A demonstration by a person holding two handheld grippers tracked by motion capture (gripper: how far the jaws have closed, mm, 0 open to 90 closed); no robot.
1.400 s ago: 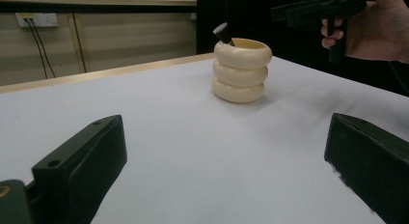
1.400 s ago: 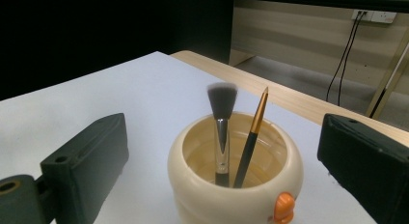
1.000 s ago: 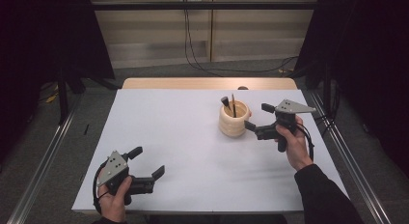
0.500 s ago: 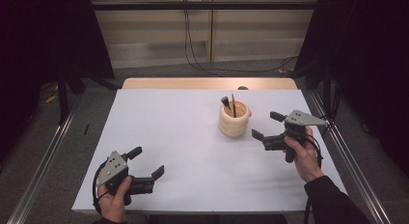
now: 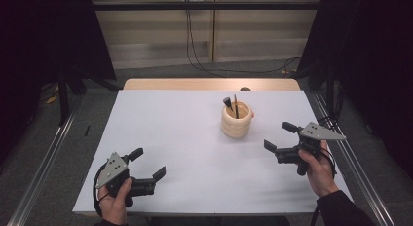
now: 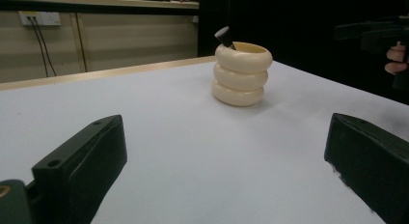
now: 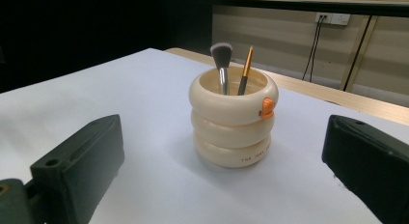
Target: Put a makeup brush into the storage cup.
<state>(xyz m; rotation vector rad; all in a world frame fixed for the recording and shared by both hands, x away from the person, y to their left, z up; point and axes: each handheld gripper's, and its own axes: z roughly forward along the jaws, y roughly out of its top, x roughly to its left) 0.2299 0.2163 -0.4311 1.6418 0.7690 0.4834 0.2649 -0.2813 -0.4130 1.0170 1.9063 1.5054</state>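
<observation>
We hold the left gripper (image 5: pixel 147 164) low at the near left of the surface (image 5: pixel 175 138), jaws open and empty, out of the way; the cream holder (image 5: pixel 236 120) stands upright right of centre, two brushes (image 7: pixel 221 64) propped inside; the right gripper (image 5: pixel 278 137), jaws open, faces it nearby without touching, probably lined up for a reach.
</observation>
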